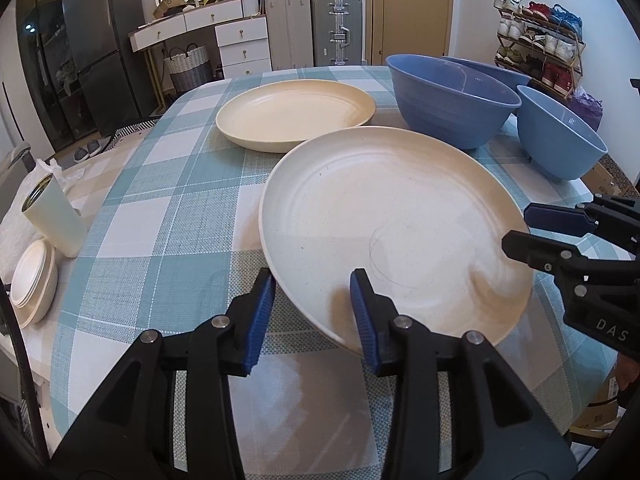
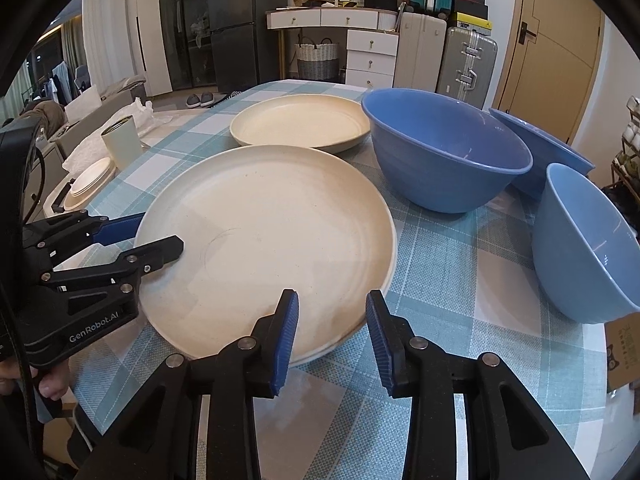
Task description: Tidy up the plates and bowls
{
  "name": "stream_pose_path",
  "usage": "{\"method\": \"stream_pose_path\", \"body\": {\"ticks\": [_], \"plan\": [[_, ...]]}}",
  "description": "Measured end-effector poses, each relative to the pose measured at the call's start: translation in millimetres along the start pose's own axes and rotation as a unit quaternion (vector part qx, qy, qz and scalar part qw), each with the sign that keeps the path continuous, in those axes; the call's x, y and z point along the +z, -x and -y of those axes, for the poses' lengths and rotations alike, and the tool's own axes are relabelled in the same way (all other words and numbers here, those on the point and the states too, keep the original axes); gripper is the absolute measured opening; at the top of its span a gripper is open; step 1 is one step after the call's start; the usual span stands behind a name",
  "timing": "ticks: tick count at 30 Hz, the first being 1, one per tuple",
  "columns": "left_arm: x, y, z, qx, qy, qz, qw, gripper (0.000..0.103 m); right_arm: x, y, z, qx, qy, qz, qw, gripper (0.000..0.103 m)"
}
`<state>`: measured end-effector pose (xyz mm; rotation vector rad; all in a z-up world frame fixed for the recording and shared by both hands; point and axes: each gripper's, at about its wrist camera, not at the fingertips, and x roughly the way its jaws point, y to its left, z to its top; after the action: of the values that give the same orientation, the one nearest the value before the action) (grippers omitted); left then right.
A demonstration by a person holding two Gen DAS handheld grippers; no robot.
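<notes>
A large cream plate [image 1: 392, 220] [image 2: 260, 232] lies near me on the checked tablecloth [image 1: 160, 240]. My left gripper [image 1: 314, 284] [image 2: 160, 236] straddles its near-left rim, one finger over the plate and one outside, with a gap showing at the pads. My right gripper [image 2: 332, 300] [image 1: 520, 230] straddles the near-right rim the same way, its pads apart from the plate. A second cream plate [image 1: 296, 114] [image 2: 300, 124] sits farther back. To the right stand a big blue bowl [image 1: 452, 96] [image 2: 448, 152], another blue bowl [image 1: 492, 70] [image 2: 540, 144] behind it, and a smaller light blue bowl [image 1: 560, 132] [image 2: 588, 240].
A pale green cup [image 1: 52, 220] [image 2: 120, 144] and a stack of small white dishes [image 1: 32, 280] [image 2: 90, 180] stand at the table's left edge. A cardboard box [image 2: 624, 348] sits past the right edge. A person's hand [image 2: 48, 388] holds the left gripper.
</notes>
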<state>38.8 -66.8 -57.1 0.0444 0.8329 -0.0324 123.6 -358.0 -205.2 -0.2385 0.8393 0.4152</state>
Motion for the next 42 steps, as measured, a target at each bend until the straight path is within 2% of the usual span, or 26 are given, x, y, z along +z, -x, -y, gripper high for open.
{"method": "stream_pose_path", "body": {"ticks": [3, 7, 10, 12, 15, 19, 22, 24, 26, 29, 42], "plan": [[1, 0, -2, -0.004, 0.001, -0.001, 1.0, 0.035, 0, -1, -1, 0.001, 0.001, 0.0, 1.0, 0.038], [2, 1, -4, -0.016, 0.008, -0.002, 0.9998, 0.041, -1, -1, 0, 0.004, -0.002, -0.001, 1.0, 0.044], [3, 4, -6, -0.016, 0.009, 0.004, 0.9998, 0.058, -1, 2, 1, 0.01, -0.006, 0.003, 1.0, 0.052], [4, 8, -8, -0.023, 0.016, 0.011, 0.9996, 0.075, -1, 5, 2, 0.014, -0.009, 0.008, 1.0, 0.06], [8, 14, -11, -0.033, 0.024, 0.019, 0.999, 0.076, 1, 12, 5, 0.027, -0.017, 0.021, 0.999, 0.076], [13, 17, -16, -0.037, 0.037, 0.023, 0.9984, 0.079, 7, 21, 8, 0.02, -0.017, 0.034, 0.999, 0.083], [17, 20, -20, -0.042, 0.048, 0.027, 0.9976, 0.086, 13, 30, 11, 0.022, -0.022, 0.047, 0.998, 0.087], [20, 21, -21, -0.041, 0.051, 0.028, 0.9975, 0.1, 18, 34, 13, 0.028, -0.024, 0.055, 0.998, 0.09], [22, 23, -21, -0.038, 0.052, 0.035, 0.9973, 0.101, 23, 39, 16, 0.029, -0.03, 0.062, 0.997, 0.091], [25, 25, -22, -0.035, 0.054, 0.038, 0.9972, 0.101, 28, 43, 18, 0.031, -0.033, 0.071, 0.996, 0.102], [45, 29, -29, -0.03, 0.07, 0.045, 0.9961, 0.101, 56, 53, 23, 0.045, -0.026, 0.081, 0.995, 0.102]]}}
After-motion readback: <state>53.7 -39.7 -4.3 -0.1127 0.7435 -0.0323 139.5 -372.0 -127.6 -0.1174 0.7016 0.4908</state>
